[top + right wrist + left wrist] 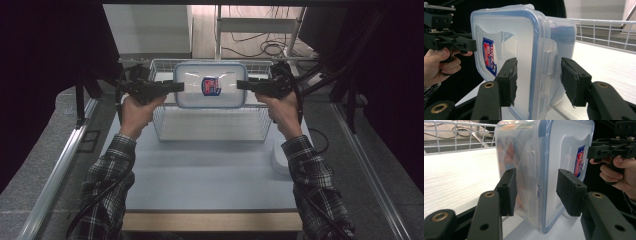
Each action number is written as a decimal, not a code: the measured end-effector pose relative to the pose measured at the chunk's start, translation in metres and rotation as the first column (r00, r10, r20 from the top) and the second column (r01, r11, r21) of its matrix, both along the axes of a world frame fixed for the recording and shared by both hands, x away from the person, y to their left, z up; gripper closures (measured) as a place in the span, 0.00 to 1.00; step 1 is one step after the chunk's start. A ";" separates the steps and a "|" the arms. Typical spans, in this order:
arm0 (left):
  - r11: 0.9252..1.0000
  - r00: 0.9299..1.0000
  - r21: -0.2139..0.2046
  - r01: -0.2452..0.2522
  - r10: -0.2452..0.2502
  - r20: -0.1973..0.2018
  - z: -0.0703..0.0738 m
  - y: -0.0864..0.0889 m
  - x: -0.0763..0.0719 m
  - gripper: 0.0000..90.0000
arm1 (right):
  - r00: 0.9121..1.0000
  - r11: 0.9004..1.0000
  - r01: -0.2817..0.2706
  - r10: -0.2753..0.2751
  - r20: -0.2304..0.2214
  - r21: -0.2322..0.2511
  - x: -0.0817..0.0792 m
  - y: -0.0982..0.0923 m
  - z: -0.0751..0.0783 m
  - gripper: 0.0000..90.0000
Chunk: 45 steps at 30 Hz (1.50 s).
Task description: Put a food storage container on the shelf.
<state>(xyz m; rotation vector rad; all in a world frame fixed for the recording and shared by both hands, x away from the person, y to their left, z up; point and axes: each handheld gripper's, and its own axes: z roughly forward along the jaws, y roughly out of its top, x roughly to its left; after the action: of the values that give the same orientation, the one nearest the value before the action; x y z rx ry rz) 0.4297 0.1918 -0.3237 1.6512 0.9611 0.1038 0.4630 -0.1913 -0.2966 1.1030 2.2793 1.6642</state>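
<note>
Pale tabletop (200, 170), wire basket (210, 127) at the far end. Left gripper (179, 87) and right gripper (241, 85), jaws half-spread, each pinch a short end of the lidded plastic container (210, 85), held above the basket. Carrying step; next, lower level, then release both together.

Clear blue-rimmed lidded container (210, 85), upright
</note>
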 end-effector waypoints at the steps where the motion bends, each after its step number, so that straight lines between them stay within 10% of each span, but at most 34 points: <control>1: 1.000 1.000 -0.002 -0.004 0.004 -0.004 0.000 0.000 0.000 0.57 | 1.000 1.000 0.001 -0.001 -0.001 0.002 0.002 0.000 0.000 0.53; 45: 0.987 0.992 0.094 -0.127 0.125 0.023 0.005 -0.009 0.010 0.66 | 0.990 0.987 0.143 -0.141 0.030 -0.080 0.007 0.011 -0.004 0.62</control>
<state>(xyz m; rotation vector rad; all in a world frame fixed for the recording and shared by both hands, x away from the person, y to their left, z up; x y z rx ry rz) 0.4398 0.1826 -0.3190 1.6734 1.0615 0.2521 0.4703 -0.1802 -0.3002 1.1894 2.1776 1.5090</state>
